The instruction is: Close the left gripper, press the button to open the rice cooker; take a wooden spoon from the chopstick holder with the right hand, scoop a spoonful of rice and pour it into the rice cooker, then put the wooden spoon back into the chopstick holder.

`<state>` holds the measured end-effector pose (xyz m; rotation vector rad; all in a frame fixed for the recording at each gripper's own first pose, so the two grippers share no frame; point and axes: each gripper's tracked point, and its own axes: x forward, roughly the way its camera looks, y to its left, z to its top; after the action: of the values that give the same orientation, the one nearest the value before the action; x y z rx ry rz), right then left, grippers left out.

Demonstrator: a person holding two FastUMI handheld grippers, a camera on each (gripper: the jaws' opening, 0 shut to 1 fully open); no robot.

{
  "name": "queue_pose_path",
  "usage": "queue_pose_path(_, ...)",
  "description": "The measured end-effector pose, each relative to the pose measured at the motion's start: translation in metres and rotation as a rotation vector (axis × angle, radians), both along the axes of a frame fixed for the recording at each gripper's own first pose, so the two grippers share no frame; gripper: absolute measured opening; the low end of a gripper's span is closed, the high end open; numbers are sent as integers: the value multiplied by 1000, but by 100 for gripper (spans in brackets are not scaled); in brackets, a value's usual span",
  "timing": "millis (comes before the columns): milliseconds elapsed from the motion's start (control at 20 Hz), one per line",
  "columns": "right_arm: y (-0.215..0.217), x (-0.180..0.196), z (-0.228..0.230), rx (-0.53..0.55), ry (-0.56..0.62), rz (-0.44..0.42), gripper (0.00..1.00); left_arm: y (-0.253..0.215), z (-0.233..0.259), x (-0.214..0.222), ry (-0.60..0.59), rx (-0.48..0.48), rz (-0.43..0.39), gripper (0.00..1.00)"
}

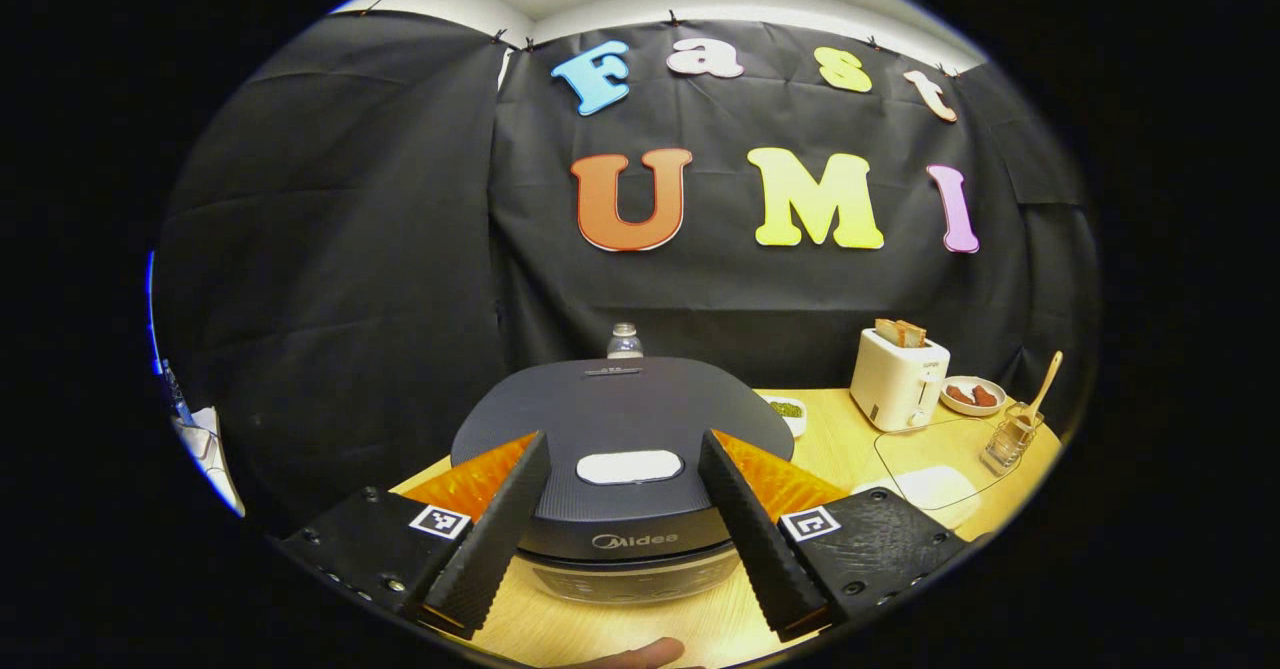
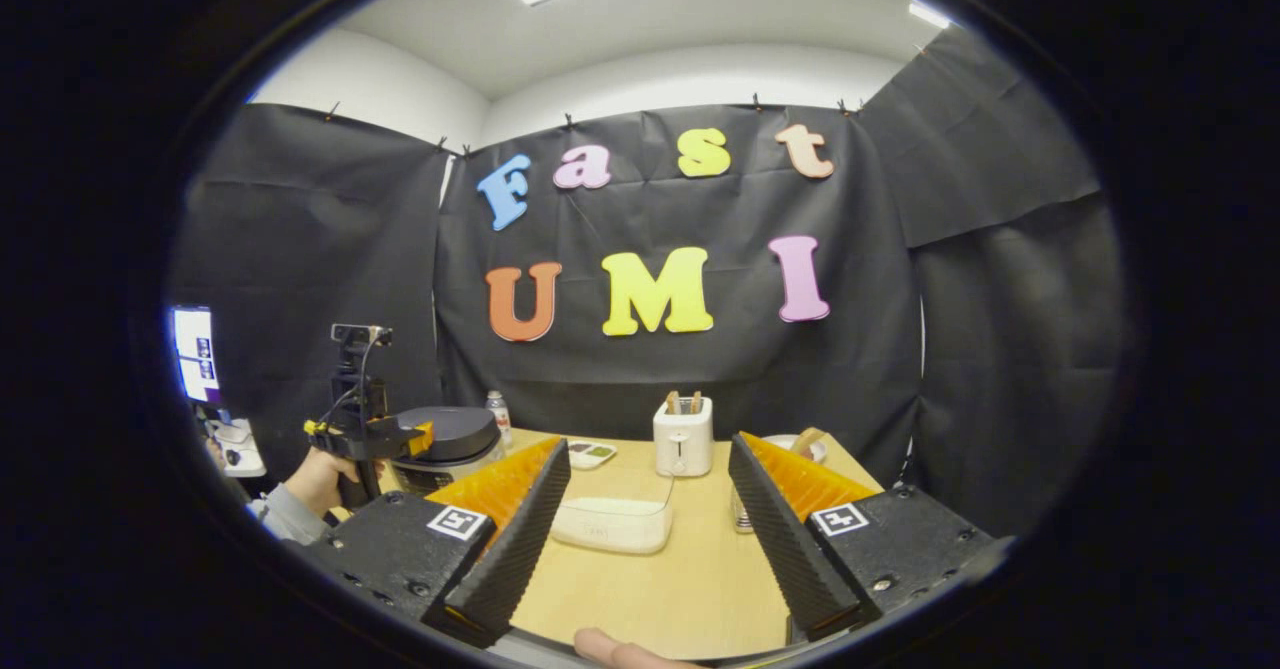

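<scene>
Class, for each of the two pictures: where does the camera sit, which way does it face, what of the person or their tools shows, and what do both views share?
Left gripper view: rides the left gripper, facing the closed rice cooker close ahead; its own open fingers show, with a fingertip at the bottom edge.
Right gripper view: rides the right gripper, facing across the table toward the toaster; the person's hand holding the left gripper appears at left.
Shared: rice cooker, toaster, table, bottle.

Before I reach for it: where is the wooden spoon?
In the left gripper view, the wooden spoon stands in the chopstick holder at the table's far right, beside the toaster.
</scene>
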<state>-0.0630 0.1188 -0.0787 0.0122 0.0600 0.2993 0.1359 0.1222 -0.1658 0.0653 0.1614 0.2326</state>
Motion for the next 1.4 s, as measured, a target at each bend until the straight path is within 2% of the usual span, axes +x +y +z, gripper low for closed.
queue_pose_path(50,-2,1,0,0,-2,-3,96,0,0,0,-9,0,-1,98)
queue_pose_path(100,-2,2,-1,0,2,-4,100,1,0,0,-14,1,-3,100)
queue_pose_path(200,-4,3,-2,6,6,-10,96,1,0,0,-29,-16,2,98)
queue_pose_path(250,-6,4,-4,3,10,-17,100,1,0,0,-29,-10,2,98)
queue_pose_path(400,-10,4,-2,3,10,-32,100,1,-4,-1,-25,-13,-5,98)
queue_pose_path(450,-10,3,-1,5,8,-33,96,0,-10,-3,-13,-12,-7,98)
queue_pose_path(500,-9,2,0,7,6,-30,100,0,-8,-1,-40,-4,-9,98)
queue_pose_path(650,-8,0,0,-2,5,-22,100,-3,-3,-6,-52,-9,-16,98)
queue_pose_path(750,-11,2,1,-5,6,-29,96,-5,-3,-10,-38,-9,-11,96)
queue_pose_path(850,-15,5,1,-4,7,-43,100,-12,-2,-12,-6,-8,-10,95)
queue_pose_path(900,-17,6,1,-2,10,-48,96,-16,1,-16,1,-2,-18,100)
queue_pose_path(950,-18,6,0,0,15,-53,96,-25,4,-20,11,-2,-39,100)
queue_pose_path(1000,-18,7,0,1,19,-55,96,-29,5,-23,13,-5,-43,94)
queue_pose_path(1300,-23,9,1,-8,16,-71,96,-67,26,-56,11,-56,-97,94)
queue_pose_path(1400,-26,9,2,-8,15,-79,100,-86,41,-69,-14,-48,-134,95)
